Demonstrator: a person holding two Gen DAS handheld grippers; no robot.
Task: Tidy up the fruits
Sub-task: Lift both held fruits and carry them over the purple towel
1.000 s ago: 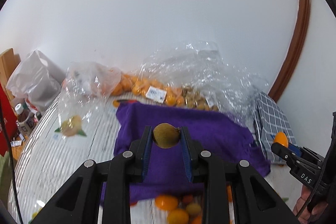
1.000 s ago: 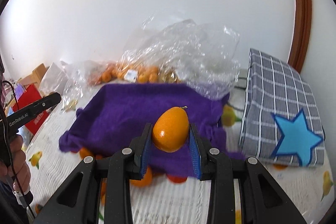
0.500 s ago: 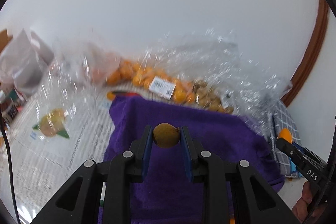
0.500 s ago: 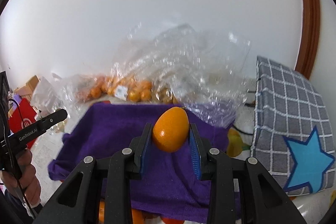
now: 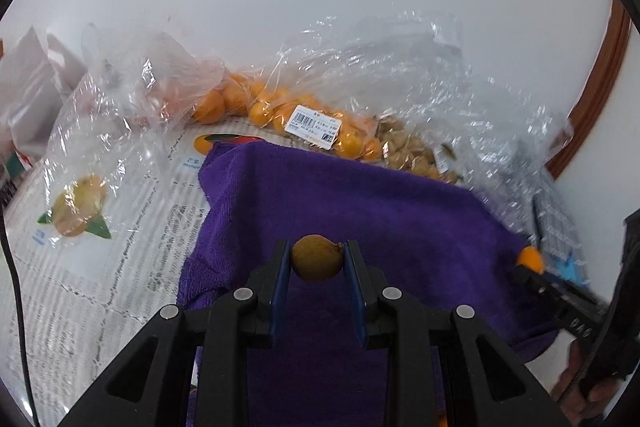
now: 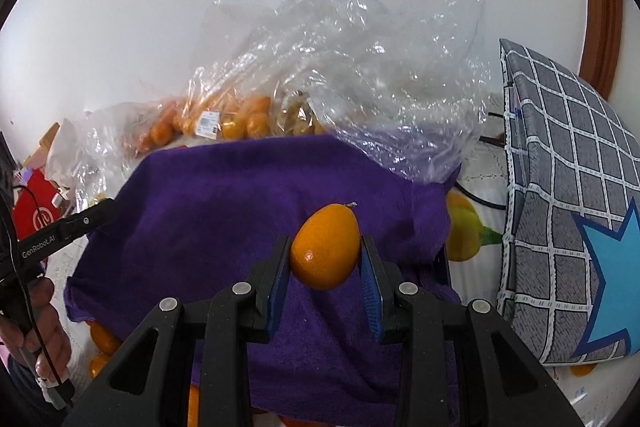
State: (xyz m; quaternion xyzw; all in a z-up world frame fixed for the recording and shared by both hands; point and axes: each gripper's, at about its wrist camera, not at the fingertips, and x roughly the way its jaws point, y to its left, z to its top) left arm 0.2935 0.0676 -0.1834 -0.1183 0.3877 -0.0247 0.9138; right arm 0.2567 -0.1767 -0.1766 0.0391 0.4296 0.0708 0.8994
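Above the purple towel (image 5: 360,211), the left gripper (image 5: 317,259) is clamped on a small brown fruit (image 5: 316,258) and the right gripper (image 6: 325,253) on an orange kumquat (image 6: 325,251). Each should probably go to its matching bag at the far edge, released low. The left view shows the labelled bag of kumquats (image 5: 304,119) clearly; only the right view shows the checked cushion (image 6: 560,187).

purple towel (image 5: 360,211) — spread on printed tablecloth (image 5: 100,279) | checked cushion (image 6: 560,211) — blue star
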